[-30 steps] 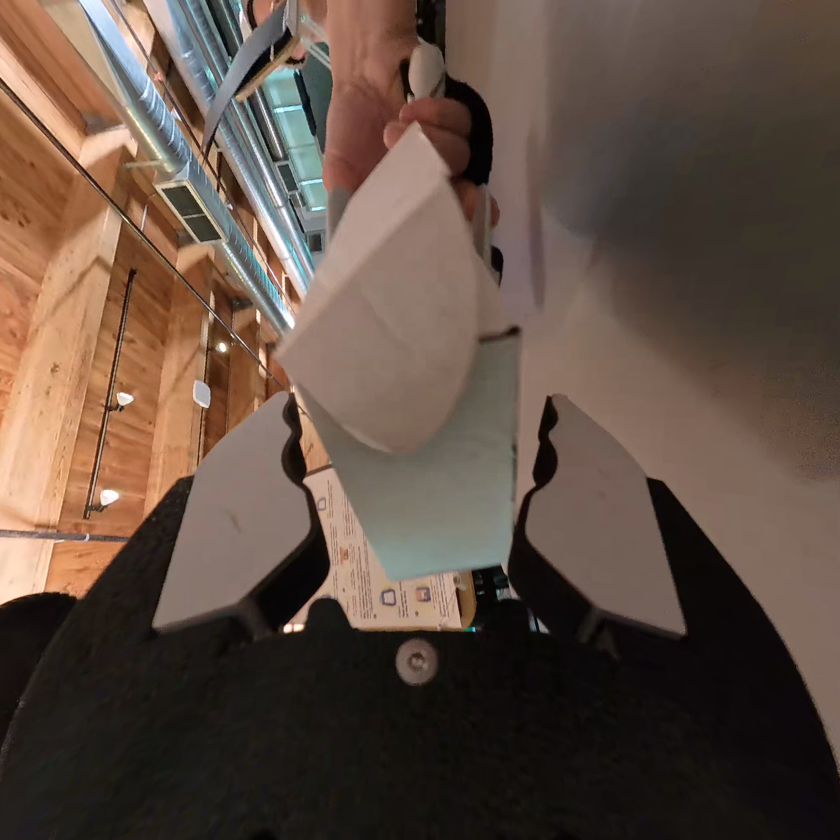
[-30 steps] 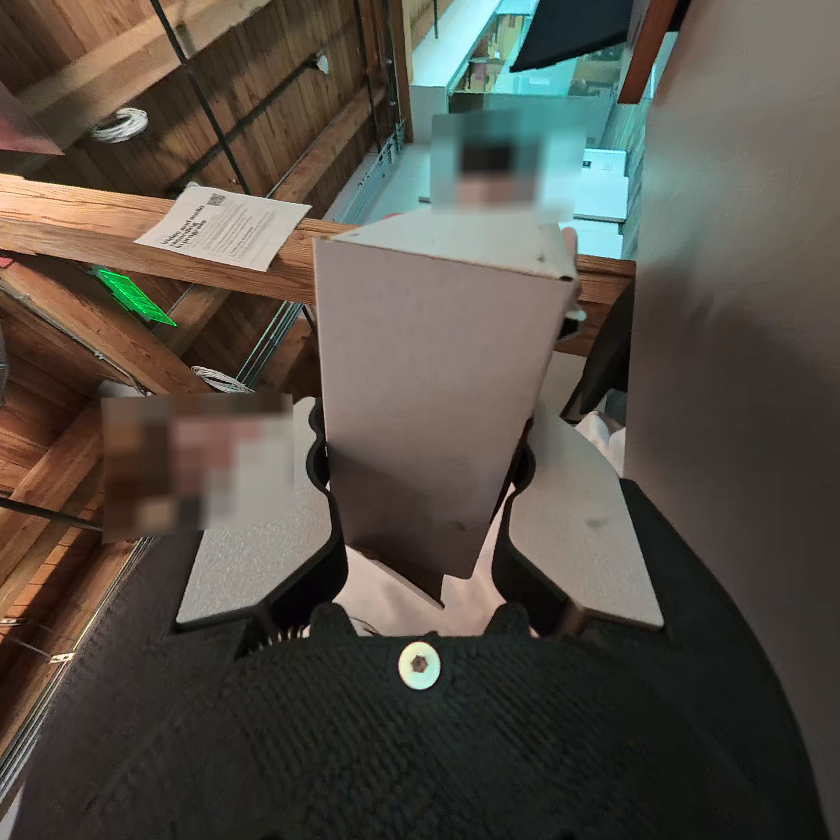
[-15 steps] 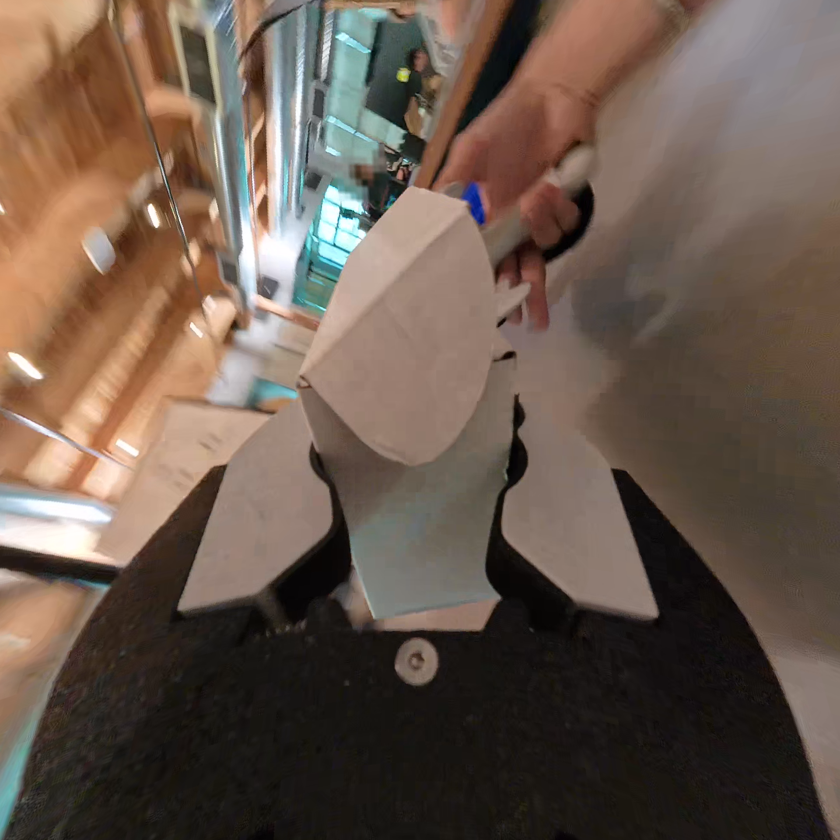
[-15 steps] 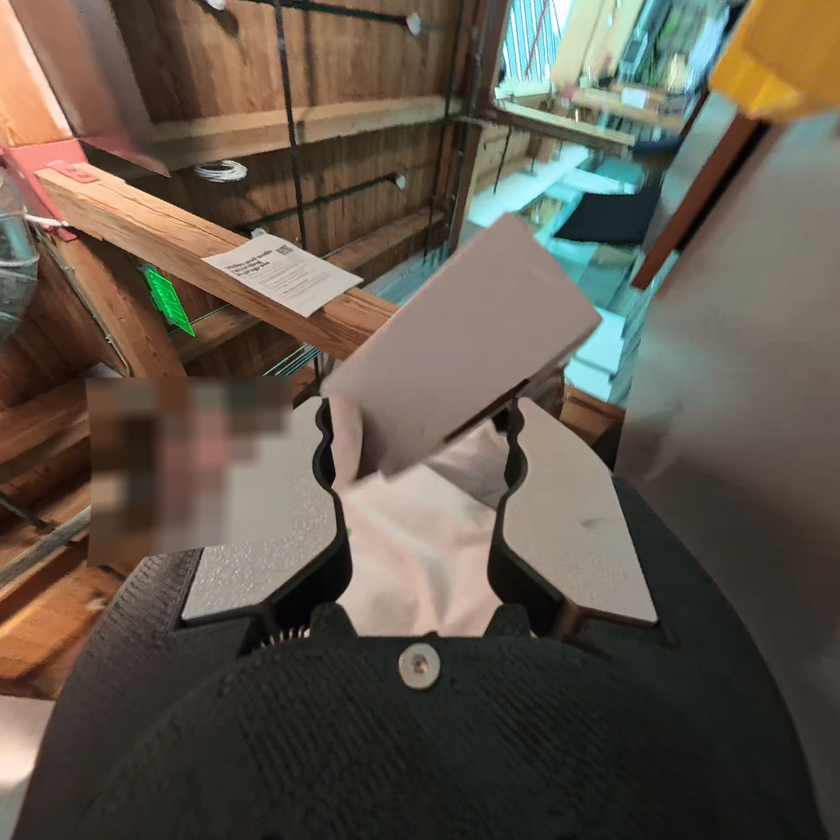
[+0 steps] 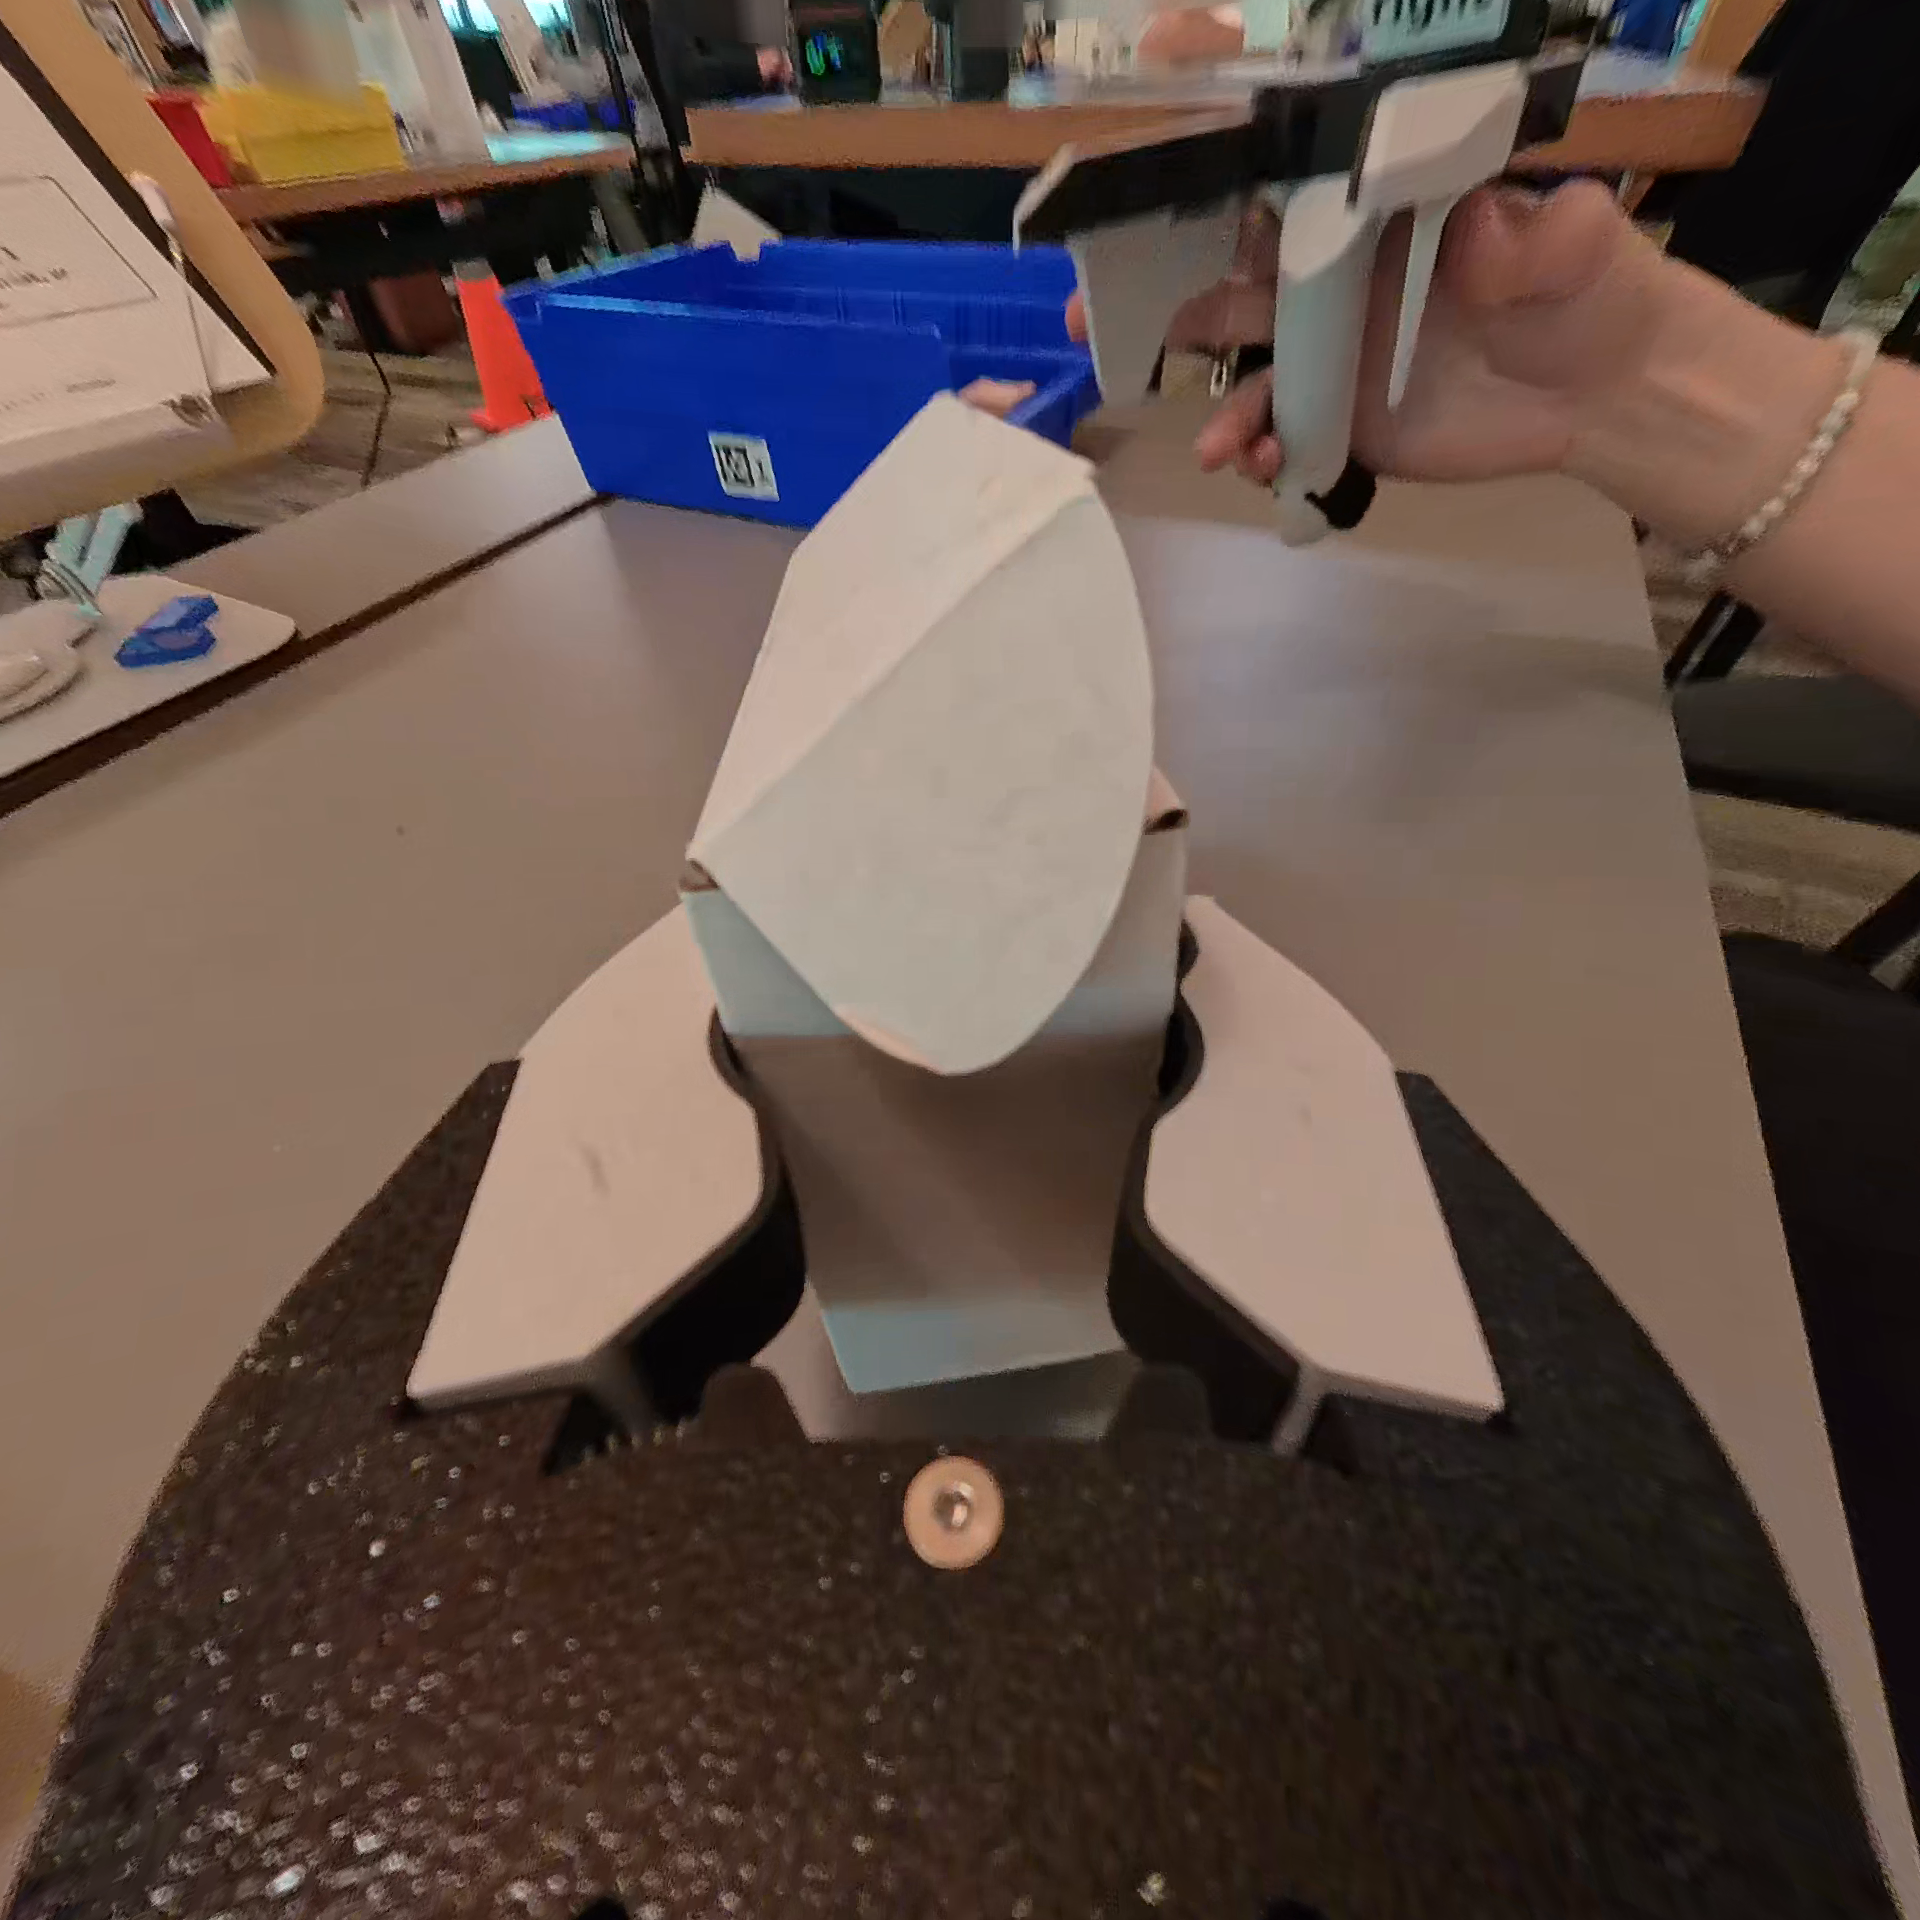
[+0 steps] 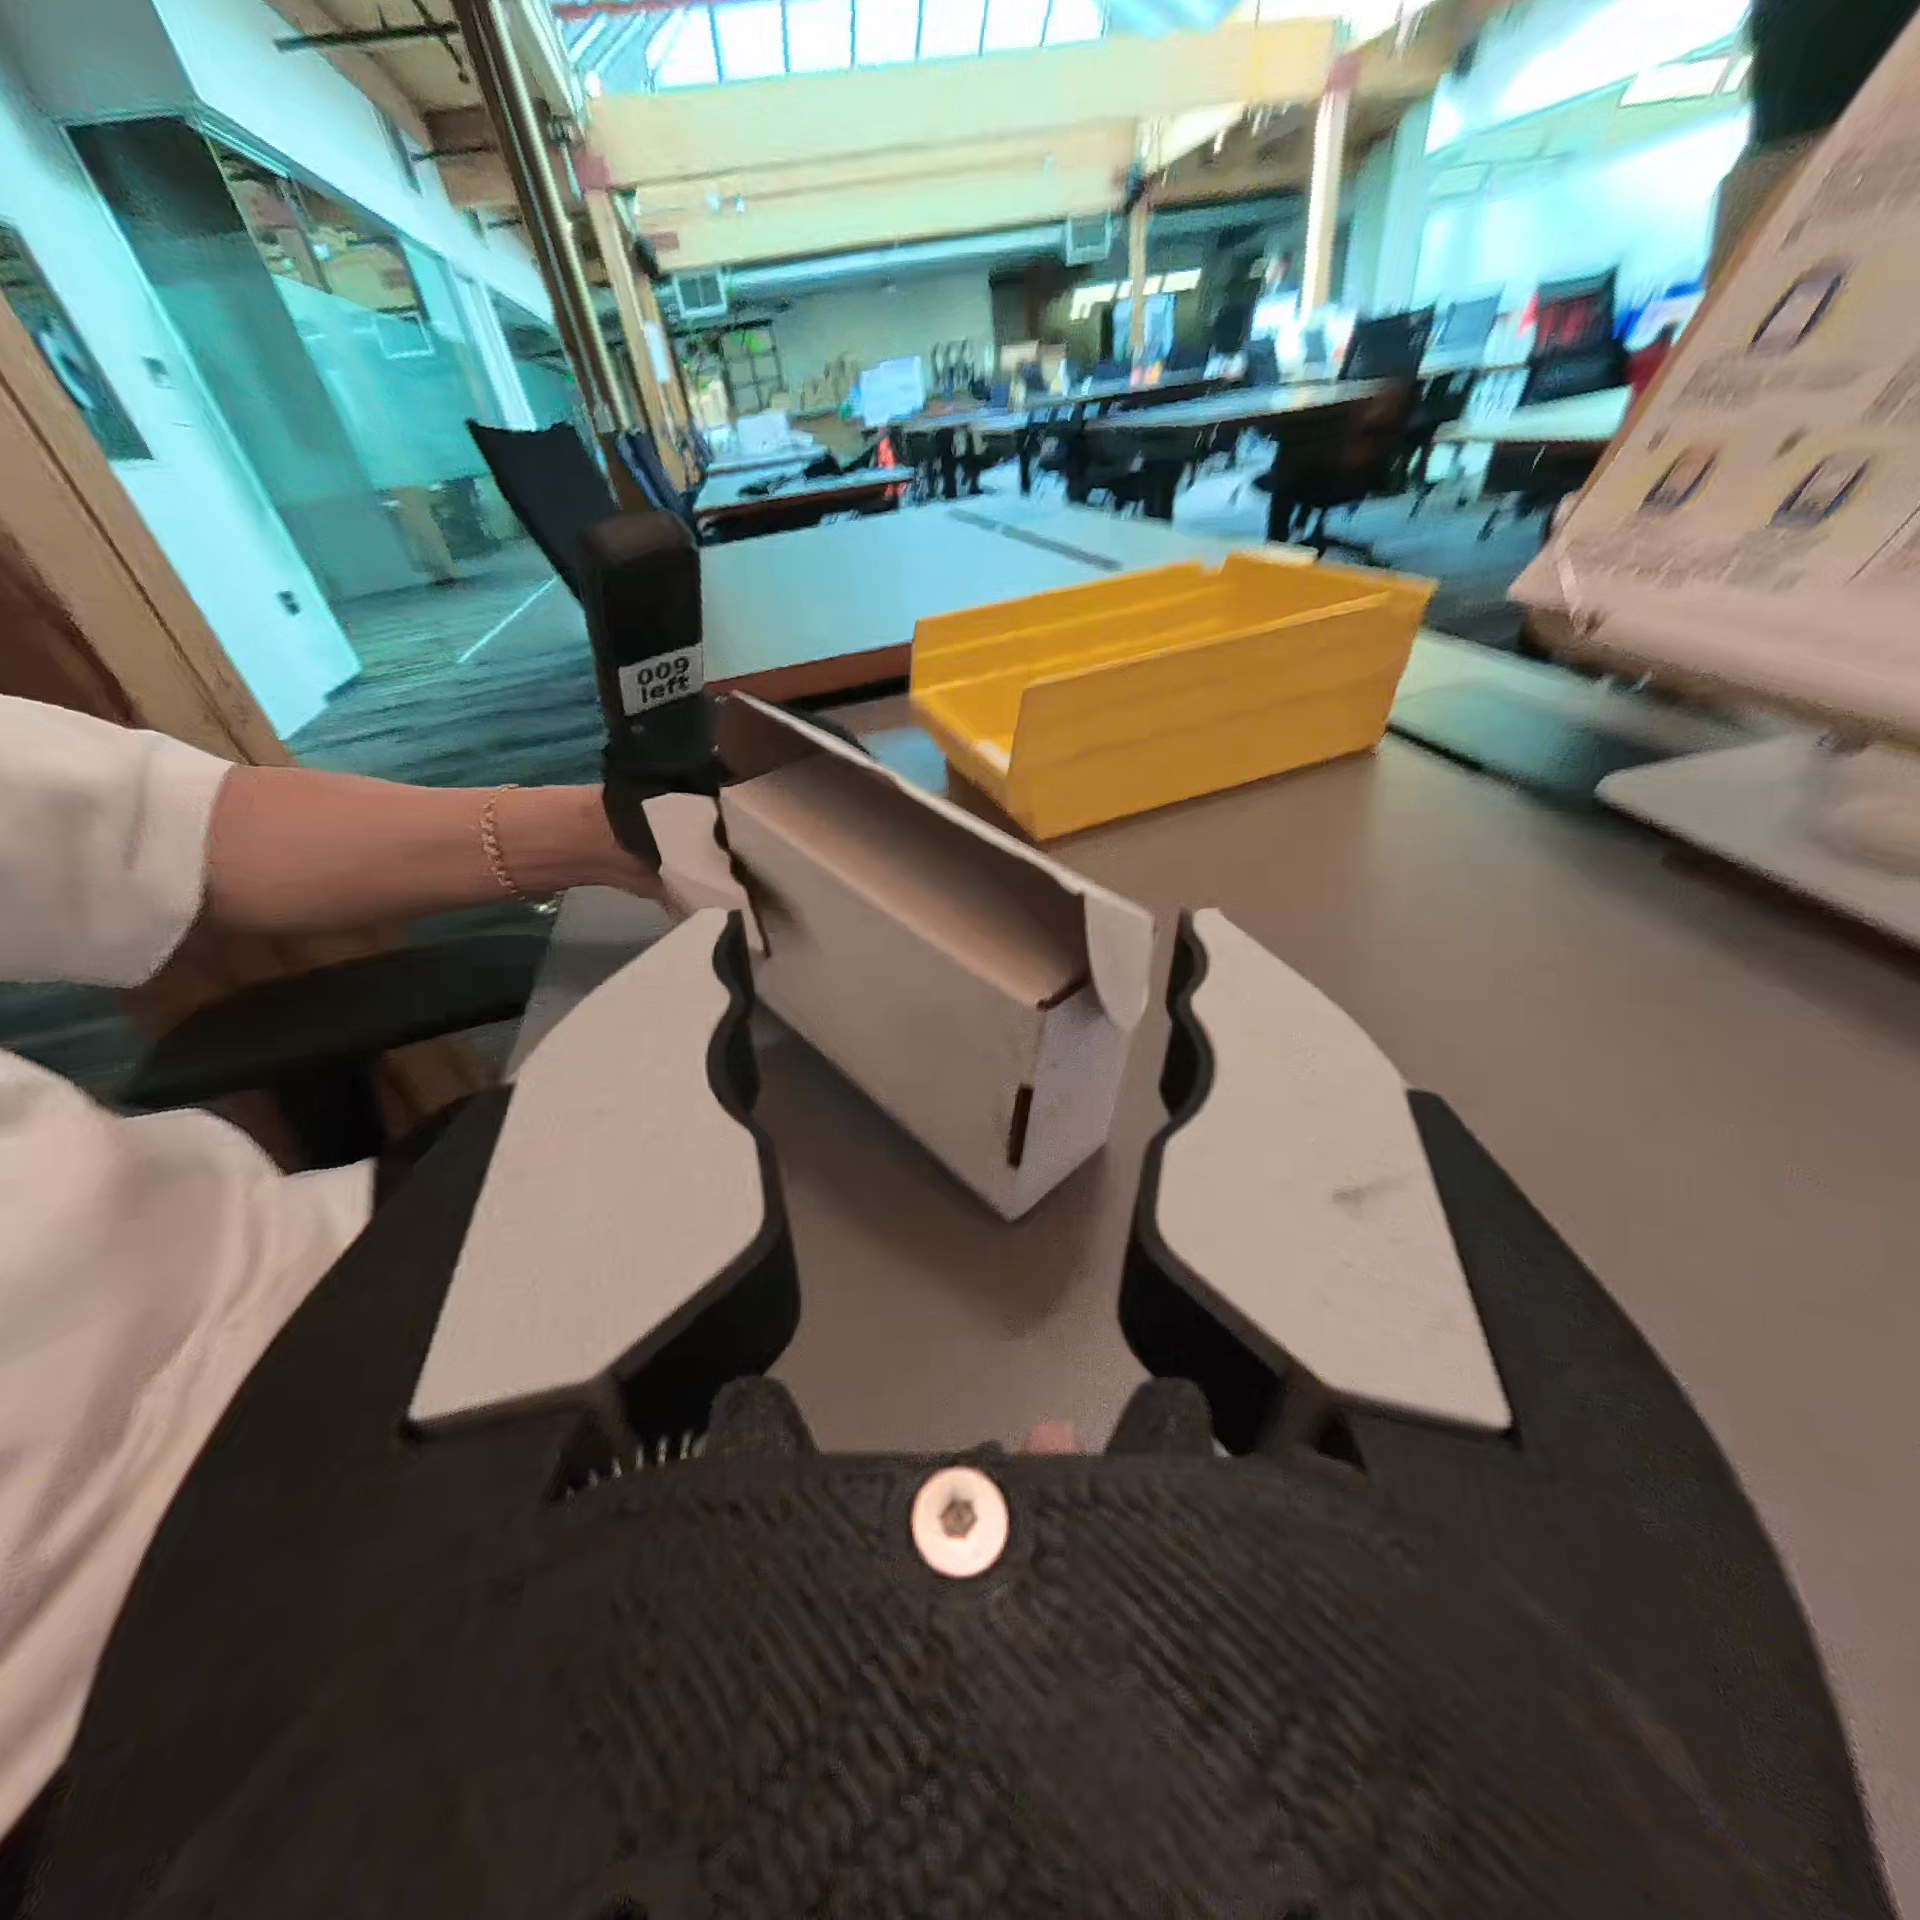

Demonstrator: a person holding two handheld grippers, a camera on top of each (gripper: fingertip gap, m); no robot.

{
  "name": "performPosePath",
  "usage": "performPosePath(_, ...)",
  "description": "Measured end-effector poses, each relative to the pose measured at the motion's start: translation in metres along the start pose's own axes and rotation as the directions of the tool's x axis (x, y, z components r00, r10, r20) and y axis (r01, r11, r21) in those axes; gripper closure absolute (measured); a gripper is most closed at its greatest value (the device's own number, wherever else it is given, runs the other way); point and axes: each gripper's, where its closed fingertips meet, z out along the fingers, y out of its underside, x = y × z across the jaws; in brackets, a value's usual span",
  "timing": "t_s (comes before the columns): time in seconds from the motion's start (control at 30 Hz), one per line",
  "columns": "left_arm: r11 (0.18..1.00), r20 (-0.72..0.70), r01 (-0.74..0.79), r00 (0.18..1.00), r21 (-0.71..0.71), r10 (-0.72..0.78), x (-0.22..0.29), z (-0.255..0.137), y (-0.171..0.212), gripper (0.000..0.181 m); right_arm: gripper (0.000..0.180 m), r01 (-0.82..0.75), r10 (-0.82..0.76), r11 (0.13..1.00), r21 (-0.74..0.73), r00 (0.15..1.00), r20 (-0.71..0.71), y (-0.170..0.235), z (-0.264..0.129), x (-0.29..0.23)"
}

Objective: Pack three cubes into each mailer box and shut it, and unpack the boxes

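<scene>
Left claw (image 5: 951,1049) grips white box (image 5: 935,831) by one end; right claw (image 6: 956,1023) empty, wide. Blue bin (image 5: 800,364) at 12 o'clock. Best to keep the box level while lowering

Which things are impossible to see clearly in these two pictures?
- Inside of the mailer box: left wrist view, covered by its rounded flap; right wrist view, hidden behind its near wall.
- Contents of the blue bin and yellow bin: walls hide them.
- Cubes: none visible.
- Right hand-held gripper contact with the box: unclear.
</scene>
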Motion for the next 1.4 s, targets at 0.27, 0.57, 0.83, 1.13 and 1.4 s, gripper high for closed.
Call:
performPosePath(0.27,0.978,-0.017,-0.012,1.0,-0.207,0.009,-0.002,-0.008,0.032,0.109,0.134,0.054,-0.054,0.998,-0.024,0.999,0.004,0.031,0.029,0.008)
performPosePath(0.57,0.969,-0.002,-0.015,1.0,-0.248,0.015,-0.003,-0.009,0.044,0.107,0.166,0.098,-0.104,0.986,-0.134,0.994,-0.034,0.045,0.064,0.023)
performPosePath(0.83,0.943,0.042,-0.007,0.999,-0.333,0.022,-0.002,-0.008,0.047,0.108,0.173,-0.148,0.125,0.972,-0.184,0.984,-0.13,0.026,0.068,0.032)
performPosePath(1.13,0.933,0.047,0.05,0.998,-0.355,-0.036,-0.004,-0.008,0.049,0.108,0.172,-0.388,0.346,0.892,-0.232,0.916,-0.204,0.021,0.079,0.037)
performPosePath(1.4,0.933,0.082,0.068,0.996,-0.354,-0.042,-0.005,-0.006,0.049,0.107,0.172,-0.368,0.322,0.913,-0.175,0.915,-0.242,0.027,0.078,0.038)
